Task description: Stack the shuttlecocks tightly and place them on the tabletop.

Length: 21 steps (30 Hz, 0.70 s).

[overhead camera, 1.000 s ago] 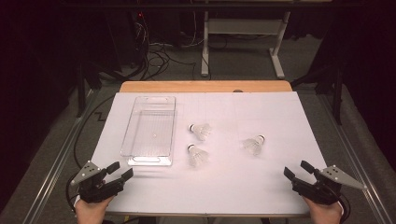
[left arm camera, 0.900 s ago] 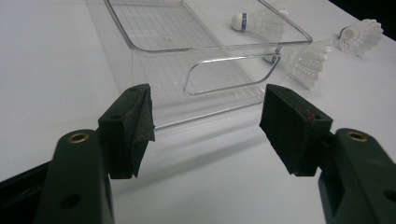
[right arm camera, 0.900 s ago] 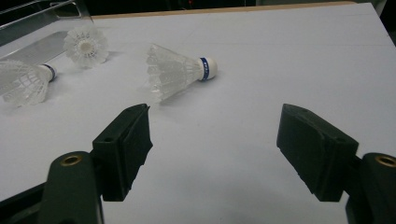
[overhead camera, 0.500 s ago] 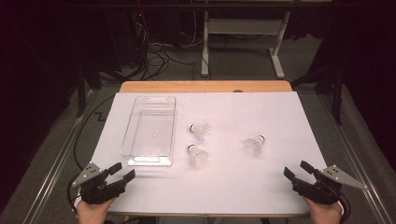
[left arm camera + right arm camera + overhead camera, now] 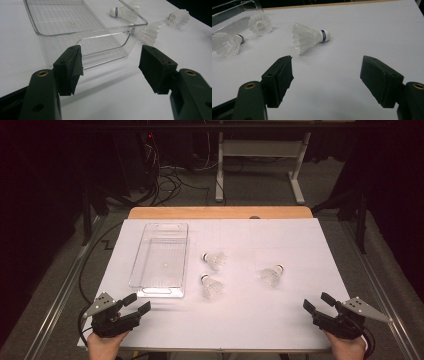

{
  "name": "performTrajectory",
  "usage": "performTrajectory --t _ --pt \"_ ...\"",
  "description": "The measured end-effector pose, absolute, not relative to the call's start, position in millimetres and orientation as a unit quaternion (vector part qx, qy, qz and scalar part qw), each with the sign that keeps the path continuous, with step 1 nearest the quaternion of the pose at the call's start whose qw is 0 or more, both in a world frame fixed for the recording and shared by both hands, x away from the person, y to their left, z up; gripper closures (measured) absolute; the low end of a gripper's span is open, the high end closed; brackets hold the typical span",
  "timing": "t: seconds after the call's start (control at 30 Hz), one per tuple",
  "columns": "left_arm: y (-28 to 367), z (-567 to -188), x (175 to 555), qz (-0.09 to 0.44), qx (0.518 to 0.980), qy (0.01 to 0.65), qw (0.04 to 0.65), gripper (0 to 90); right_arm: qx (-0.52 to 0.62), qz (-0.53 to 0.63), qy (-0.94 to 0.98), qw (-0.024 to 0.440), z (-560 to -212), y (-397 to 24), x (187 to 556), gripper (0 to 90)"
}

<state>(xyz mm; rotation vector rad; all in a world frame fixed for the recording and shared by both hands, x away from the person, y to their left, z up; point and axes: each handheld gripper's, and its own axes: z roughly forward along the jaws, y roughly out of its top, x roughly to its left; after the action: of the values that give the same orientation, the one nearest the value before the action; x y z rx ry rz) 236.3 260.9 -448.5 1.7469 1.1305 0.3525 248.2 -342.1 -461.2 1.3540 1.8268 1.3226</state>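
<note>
Three white shuttlecocks lie on the white table: one next to the tray, one in front of it, one farther right. A clear plastic tray stands empty at the left. My left gripper rests open at the front left corner, just short of the tray's near end. At the front right corner my right gripper is open with nothing between its jaws. In the right gripper view the nearest shuttlecock lies a little beyond the gripper.
The white sheet covers the table up to a wooden strip at the far edge. Beyond it are a desk frame and cables on the floor. Metal rails run along both sides.
</note>
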Motion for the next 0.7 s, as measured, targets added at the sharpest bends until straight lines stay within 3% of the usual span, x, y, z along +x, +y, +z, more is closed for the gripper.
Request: performTrajectory --t 0.7 --pt "247 -444 240 0.138 0.727 0.452 0.497 36.1 0.497 0.486 0.673 0.252 -461 -342 248 26.7"
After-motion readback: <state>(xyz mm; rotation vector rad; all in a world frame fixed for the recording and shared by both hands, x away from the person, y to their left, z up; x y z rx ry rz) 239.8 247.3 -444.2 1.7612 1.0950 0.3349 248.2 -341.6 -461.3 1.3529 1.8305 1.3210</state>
